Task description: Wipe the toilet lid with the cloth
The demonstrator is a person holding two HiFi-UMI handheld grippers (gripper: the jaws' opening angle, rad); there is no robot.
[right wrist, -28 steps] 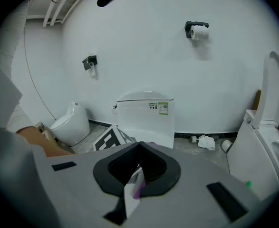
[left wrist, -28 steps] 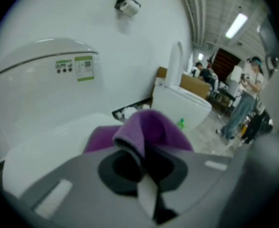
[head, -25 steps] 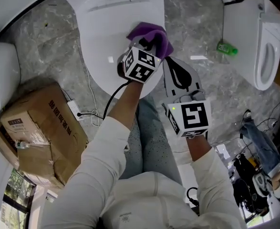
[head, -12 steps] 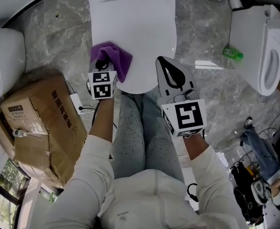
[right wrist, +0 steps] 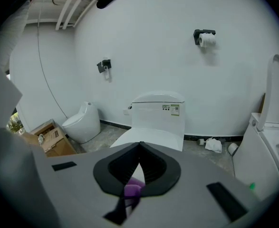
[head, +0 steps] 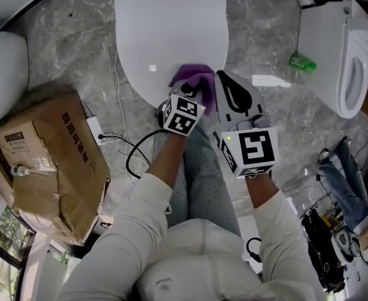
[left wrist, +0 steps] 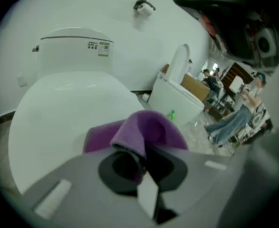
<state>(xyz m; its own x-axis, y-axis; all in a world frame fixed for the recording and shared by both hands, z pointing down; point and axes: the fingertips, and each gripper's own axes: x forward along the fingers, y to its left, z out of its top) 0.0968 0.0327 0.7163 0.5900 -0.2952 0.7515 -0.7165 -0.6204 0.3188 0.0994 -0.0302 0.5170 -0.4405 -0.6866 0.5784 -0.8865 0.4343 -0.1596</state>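
Purple cloth [head: 195, 79], soft and bunched, sits on the near edge of the smooth, glossy, rounded white toilet lid [head: 171, 30]. My left gripper [head: 192, 94] has its jaws clamped on a fold, probably for dragging. My right gripper [head: 224, 80] is just beside the lid's near-right edge, jaws closed together and seemingly empty, likely parked clear.

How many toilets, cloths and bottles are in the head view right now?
Toilets: 3
Purple cloth: 1
Green bottle: 1
Total: 5
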